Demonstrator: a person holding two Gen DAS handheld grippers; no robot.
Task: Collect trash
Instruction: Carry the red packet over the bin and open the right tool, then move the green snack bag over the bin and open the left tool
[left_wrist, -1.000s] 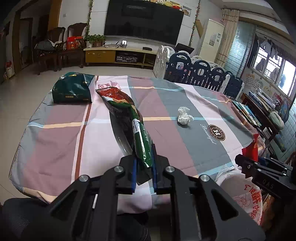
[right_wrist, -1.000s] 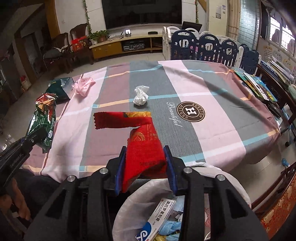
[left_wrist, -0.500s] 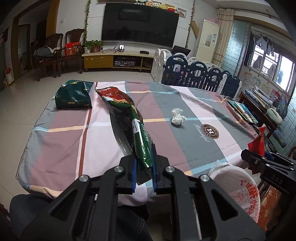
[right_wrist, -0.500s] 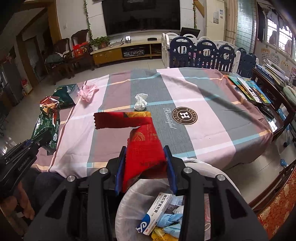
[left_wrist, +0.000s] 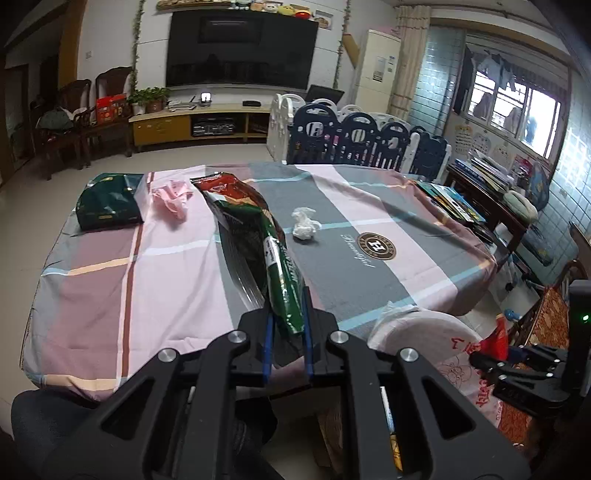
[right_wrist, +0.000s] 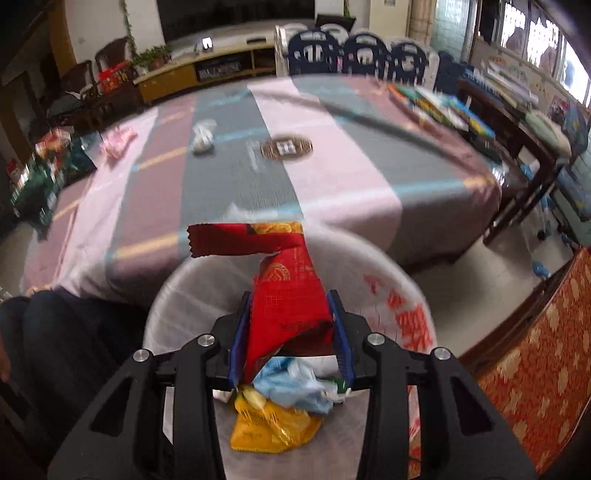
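Observation:
My left gripper (left_wrist: 287, 314) is shut on a long green and red snack bag (left_wrist: 258, 236) and holds it off the near edge of the table (left_wrist: 177, 280). My right gripper (right_wrist: 290, 314) is shut on a red wrapper (right_wrist: 284, 291) right above the open white-lined trash bin (right_wrist: 391, 280), which holds a yellow packet (right_wrist: 273, 428) and blue scraps. The bin (left_wrist: 439, 332) and right gripper (left_wrist: 517, 365) also show at the right of the left wrist view. A crumpled white wad (left_wrist: 304, 223), a pink bag (left_wrist: 171, 195) and a dark green bag (left_wrist: 109, 203) lie on the table.
The table carries a striped pink and grey cloth with a round logo (left_wrist: 377, 246). A side table with books (left_wrist: 480, 177) stands at the right. Blue and white chairs (left_wrist: 354, 136) stand behind the table. A patterned red chair (right_wrist: 535, 350) is beside the bin.
My right gripper has dropped down over the bin with the red wrapper, its view blurred by motion. My left gripper has pulled back and turned right with the snack bag.

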